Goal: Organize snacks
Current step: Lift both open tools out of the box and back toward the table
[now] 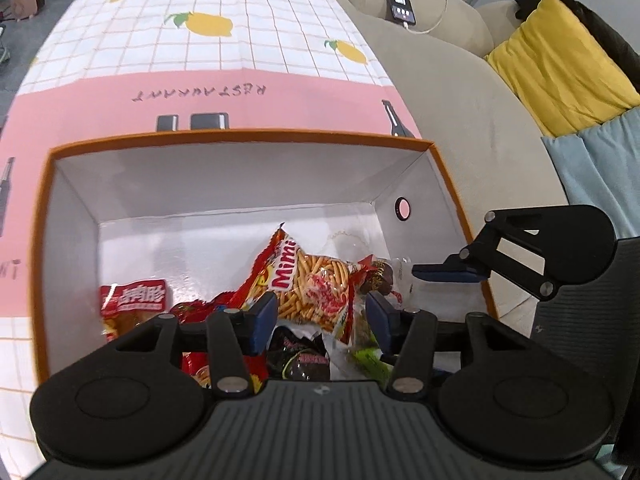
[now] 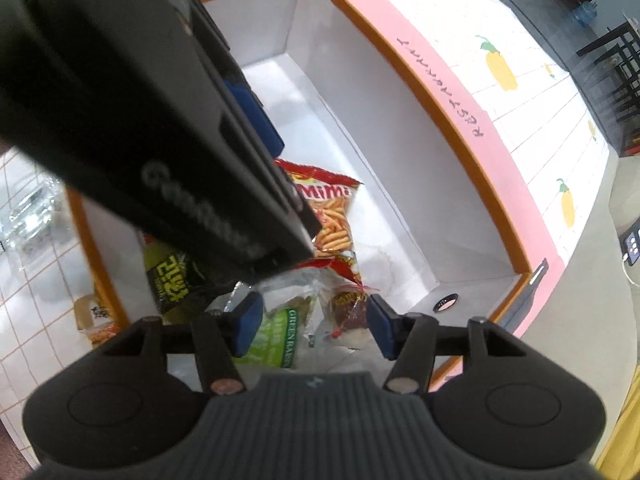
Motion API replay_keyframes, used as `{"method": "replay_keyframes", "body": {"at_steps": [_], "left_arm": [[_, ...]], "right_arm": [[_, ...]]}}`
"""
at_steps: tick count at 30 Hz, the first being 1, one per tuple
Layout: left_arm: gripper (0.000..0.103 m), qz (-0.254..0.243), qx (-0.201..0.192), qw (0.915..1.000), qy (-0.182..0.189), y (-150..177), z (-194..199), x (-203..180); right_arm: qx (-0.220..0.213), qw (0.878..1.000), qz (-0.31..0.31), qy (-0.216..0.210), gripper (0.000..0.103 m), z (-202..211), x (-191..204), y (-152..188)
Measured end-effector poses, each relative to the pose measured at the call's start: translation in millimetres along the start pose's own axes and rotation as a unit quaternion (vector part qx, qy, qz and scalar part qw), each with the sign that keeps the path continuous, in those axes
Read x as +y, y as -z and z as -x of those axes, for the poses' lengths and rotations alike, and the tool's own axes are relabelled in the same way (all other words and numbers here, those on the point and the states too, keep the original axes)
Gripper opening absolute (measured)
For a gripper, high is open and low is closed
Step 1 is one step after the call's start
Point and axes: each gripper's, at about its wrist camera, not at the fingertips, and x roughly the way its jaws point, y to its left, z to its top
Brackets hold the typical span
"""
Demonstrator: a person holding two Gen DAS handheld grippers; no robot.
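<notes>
An orange-rimmed white box (image 1: pixel 240 136) holds a pile of snack packs at its near end. My left gripper (image 1: pixel 320 316) hangs open over the pile, and the red Mimi stick-snack bag (image 1: pixel 316 280) lies below and between its blue pads. A red packet (image 1: pixel 134 298) and a dark packet (image 1: pixel 298 356) lie beside it. My right gripper (image 2: pixel 314 324) is open above a green raisin pack (image 2: pixel 280 336) and a dark red candy pack (image 2: pixel 348 308), its pads apart from both. The Mimi bag (image 2: pixel 332 216) lies just beyond. The left gripper's black body hides part of the box (image 2: pixel 440 120).
The box sits on a lemon-print tablecloth (image 1: pixel 200 48) with a pink band. A beige sofa (image 1: pixel 460 100) runs along the right, carrying a charging phone (image 1: pixel 400 2) and a yellow cushion (image 1: pixel 560 68). A snack pack (image 2: pixel 94 316) lies outside the box wall.
</notes>
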Motion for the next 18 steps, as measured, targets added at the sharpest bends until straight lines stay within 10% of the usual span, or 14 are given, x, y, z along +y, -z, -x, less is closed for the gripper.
{"method": "replay_keyframes", "body": {"at_steps": [18], "left_arm": [[0.060,-0.070,-0.131,0.9874,-0.055,69,112,-37]], "right_arm": [[-0.073,0.993,-0.060,0.065,0.056,93,48,44]]}}
